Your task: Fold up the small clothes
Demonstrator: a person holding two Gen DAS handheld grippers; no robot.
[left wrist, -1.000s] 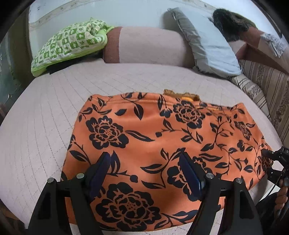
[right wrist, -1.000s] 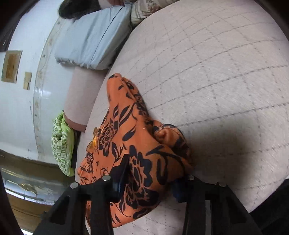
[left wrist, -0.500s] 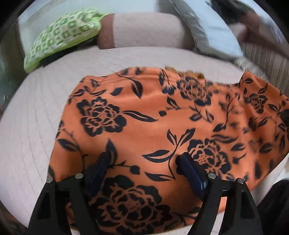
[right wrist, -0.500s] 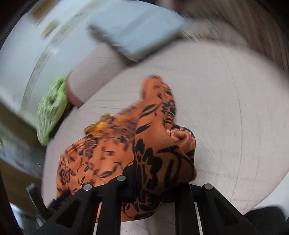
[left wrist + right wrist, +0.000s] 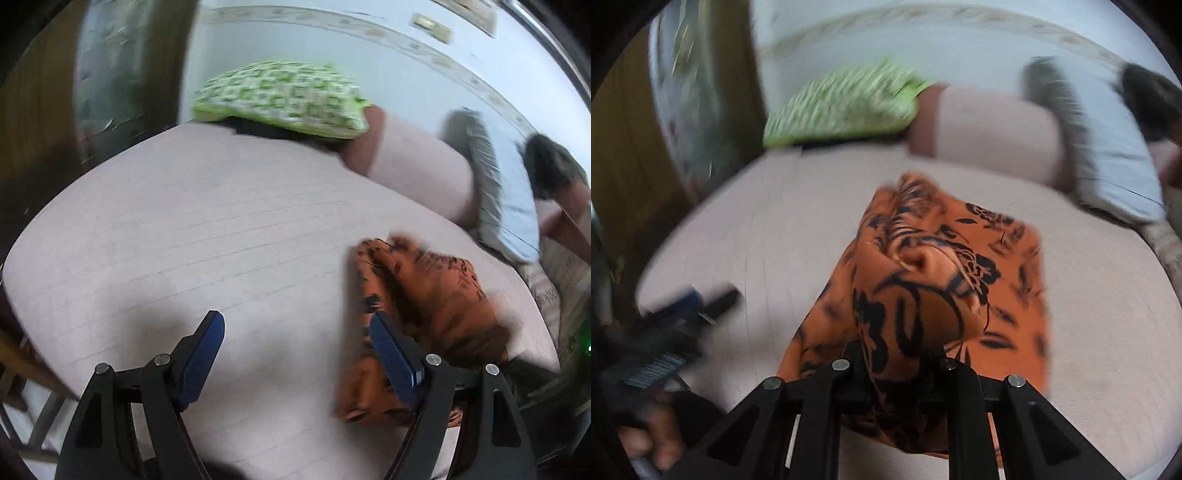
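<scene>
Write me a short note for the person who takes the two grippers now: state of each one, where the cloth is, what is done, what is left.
Left gripper: open, holding nothing, over the bed; the cloth is just to its right.
Right gripper: shut on a bunched part of the cloth, raised; the rest hangs to the bed.
Done: one side gathered over, so the cloth is narrower and lies toward the right.
Left: lay the held part down flat, smooth it, probably one more fold. Frames are blurred, so edge alignment cannot be judged.
</scene>
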